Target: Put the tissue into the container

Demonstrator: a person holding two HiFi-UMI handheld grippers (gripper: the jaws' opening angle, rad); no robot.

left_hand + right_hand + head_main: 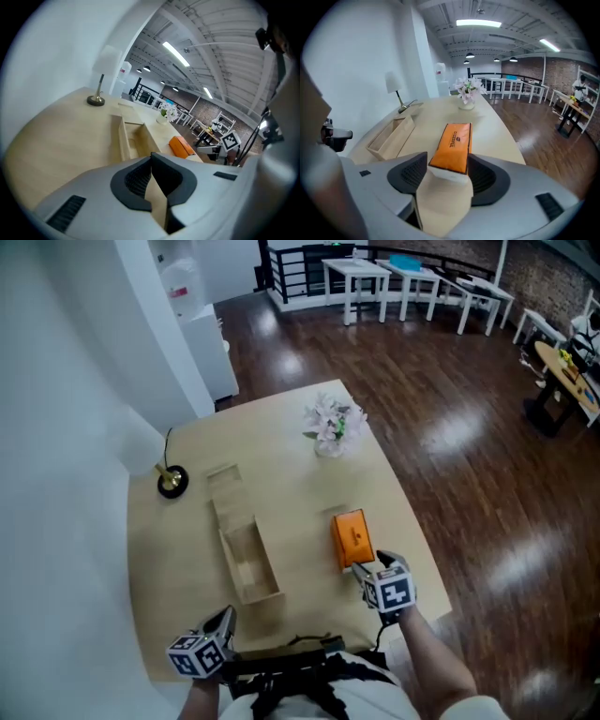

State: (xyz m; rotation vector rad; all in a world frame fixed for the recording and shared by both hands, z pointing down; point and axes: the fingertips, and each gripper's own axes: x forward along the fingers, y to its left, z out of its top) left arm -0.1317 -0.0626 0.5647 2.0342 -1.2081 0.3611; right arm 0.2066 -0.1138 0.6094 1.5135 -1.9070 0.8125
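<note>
Right gripper view: the tissue pack (452,143) lies flat on the table (291,493) with its near end between the jaws of the right gripper (447,157). The jaws stand about a pack-width apart, with the pads against the two long sides, which reads as a grip taken at one end only. The step in hand appears to be the pick-up. It would be done well by keeping the squeeze light, since the wrapper looks soft. The pack should be raised level so the free far end does not droop, turned in line with the long opening, and lowered in end-on. It is a long, narrow block with an orange top face bearing dark print down its length, and a white band shows at the near end. The wooden container (246,554), an open and empty trough, lies at 9 o'clock of the pack, parallel to it and well apart. A flat wooden panel (223,476) lies just beyond the container's far end. The left gripper (151,159) hangs at the table's near edge at 7 o'clock, with its jaws together on nothing. A vase of flowers (330,427) stands at 12 o'clock and a lamp base (172,481) at 10 o'clock.
</note>
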